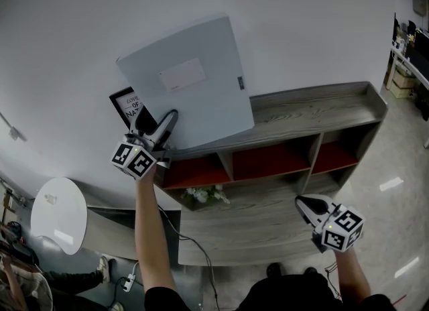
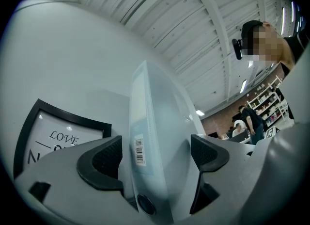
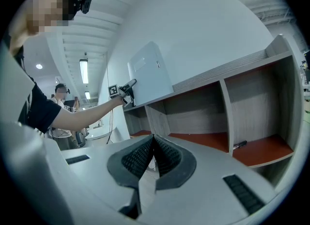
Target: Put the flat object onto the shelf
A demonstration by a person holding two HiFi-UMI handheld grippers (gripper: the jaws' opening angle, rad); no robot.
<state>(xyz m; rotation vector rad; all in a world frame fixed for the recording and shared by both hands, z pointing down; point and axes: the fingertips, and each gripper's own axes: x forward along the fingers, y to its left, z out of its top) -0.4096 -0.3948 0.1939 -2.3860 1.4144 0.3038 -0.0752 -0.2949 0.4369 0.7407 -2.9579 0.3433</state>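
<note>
A: Where is the grey file box [image 1: 184, 85]?
B: On top of the shelf [image 1: 315, 112], leaning on the wall.
A: And the 2 grippers?
B: The left gripper [image 1: 158, 122] has its jaws released around the box. The right gripper [image 1: 301, 202] is clenched and empty.

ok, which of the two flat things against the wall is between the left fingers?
The pale grey file box; the black-framed picture stands beside it, outside the fingers.
</note>
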